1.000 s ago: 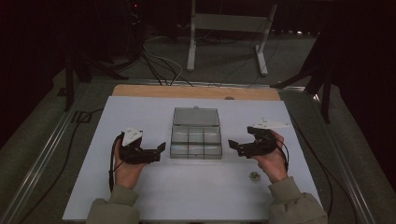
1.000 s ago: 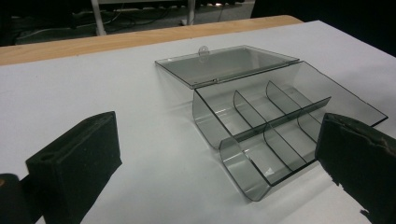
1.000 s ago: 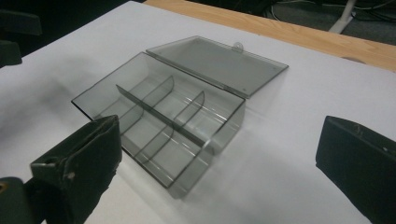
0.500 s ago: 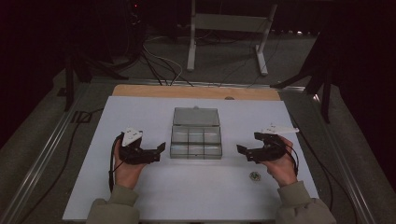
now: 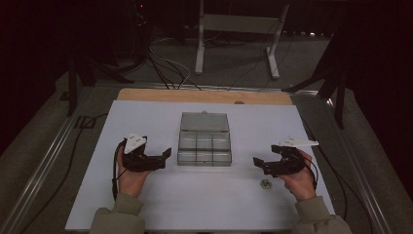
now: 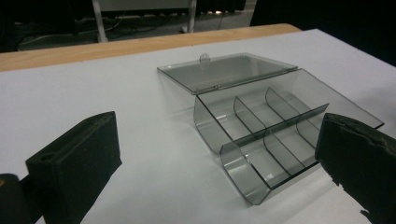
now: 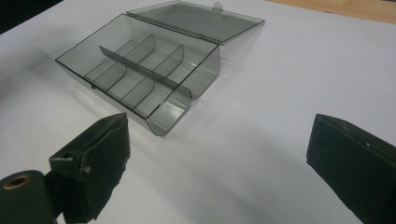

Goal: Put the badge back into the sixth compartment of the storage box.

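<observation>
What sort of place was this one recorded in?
Probably a dim lab or workshop set up for recording: a white board laid over a wooden table, loose cables across the floor, and a metal stand behind.

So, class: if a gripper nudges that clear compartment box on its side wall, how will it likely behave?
The compartment box looks like thin, empty plastic, so probably light; it would likely slide across the smooth white table rather than tip, being low and wide. Its open lid lies flat behind and may swing on its hinge if lifted.
</observation>
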`<act>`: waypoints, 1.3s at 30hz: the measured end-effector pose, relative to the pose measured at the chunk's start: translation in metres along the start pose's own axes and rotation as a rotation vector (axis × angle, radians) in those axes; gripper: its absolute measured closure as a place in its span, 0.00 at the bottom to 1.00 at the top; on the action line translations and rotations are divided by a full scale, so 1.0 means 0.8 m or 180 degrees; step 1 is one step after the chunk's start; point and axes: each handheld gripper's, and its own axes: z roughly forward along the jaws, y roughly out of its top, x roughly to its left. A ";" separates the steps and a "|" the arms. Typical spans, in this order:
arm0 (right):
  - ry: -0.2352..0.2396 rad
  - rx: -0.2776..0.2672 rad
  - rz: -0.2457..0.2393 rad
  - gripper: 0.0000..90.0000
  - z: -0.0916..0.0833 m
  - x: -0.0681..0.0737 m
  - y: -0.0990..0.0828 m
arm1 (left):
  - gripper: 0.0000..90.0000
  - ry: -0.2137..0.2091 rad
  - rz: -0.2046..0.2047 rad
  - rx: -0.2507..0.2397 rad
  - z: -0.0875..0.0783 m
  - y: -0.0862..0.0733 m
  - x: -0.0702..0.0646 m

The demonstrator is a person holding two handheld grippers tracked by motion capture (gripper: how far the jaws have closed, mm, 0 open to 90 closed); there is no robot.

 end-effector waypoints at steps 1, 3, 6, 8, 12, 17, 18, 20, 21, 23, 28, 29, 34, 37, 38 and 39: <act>0.0000 0.0000 0.0000 0.07 0.000 0.000 0.000 | 0.01 0.0000 0.0000 0.0000 0.000 0.000 0.000; 0.0003 -0.0016 0.0025 0.06 -0.003 -0.002 -0.004 | 0.01 0.0009 -0.0005 -0.0004 -0.001 0.000 0.001; 0.0018 -0.0019 0.0065 0.06 -0.005 -0.004 -0.008 | 0.01 0.0014 -0.0008 -0.0009 -0.002 0.000 0.001; 0.0022 -0.0019 0.0067 0.06 -0.005 -0.004 -0.010 | 0.01 0.0009 -0.0004 -0.0013 -0.002 0.000 0.001; -0.0023 -0.0003 0.0036 0.06 -0.007 -0.003 -0.017 | 0.01 -0.0002 -0.0010 -0.0036 -0.003 0.001 0.001; -0.0055 0.0041 0.0004 0.05 -0.009 -0.002 -0.024 | 0.01 -0.0006 -0.0019 -0.0061 -0.005 0.001 0.003; -0.0059 0.0044 0.0006 0.05 -0.010 -0.002 -0.025 | 0.01 -0.0004 -0.0016 -0.0060 -0.005 0.001 0.003; -0.0065 0.0055 -0.0003 0.05 -0.011 -0.002 -0.028 | 0.01 -0.0004 -0.0015 -0.0061 -0.006 0.001 0.003; -0.0071 0.0065 0.0006 0.05 -0.012 -0.002 -0.029 | 0.01 -0.0003 -0.0016 -0.0064 -0.006 0.001 0.003; -0.0071 0.0074 0.0007 0.06 -0.013 -0.001 -0.032 | 0.01 -0.0005 -0.0015 -0.0065 -0.006 0.001 0.003; -0.0033 0.0107 0.0045 0.06 -0.014 -0.001 -0.039 | 0.01 -0.0009 -0.0019 -0.0068 -0.006 0.001 0.003; -0.0031 0.0124 0.0047 0.06 -0.015 -0.001 -0.042 | 0.01 -0.0008 -0.0020 -0.0066 -0.006 0.001 0.003; 0.0030 0.0234 0.0073 0.13 -0.016 -0.004 -0.052 | 0.01 -0.0006 -0.0020 -0.0072 -0.006 0.001 0.002; -0.0004 0.0291 0.0047 0.21 -0.016 -0.004 -0.055 | 0.01 -0.0010 -0.0022 -0.0071 -0.006 0.001 0.002; -0.0022 0.0323 0.0007 0.28 -0.016 -0.004 -0.057 | 0.01 -0.0016 -0.0020 -0.0070 -0.006 0.001 0.002; -0.0039 0.0350 -0.0008 0.30 -0.016 -0.004 -0.058 | 0.01 -0.0017 -0.0020 -0.0070 -0.006 0.001 0.002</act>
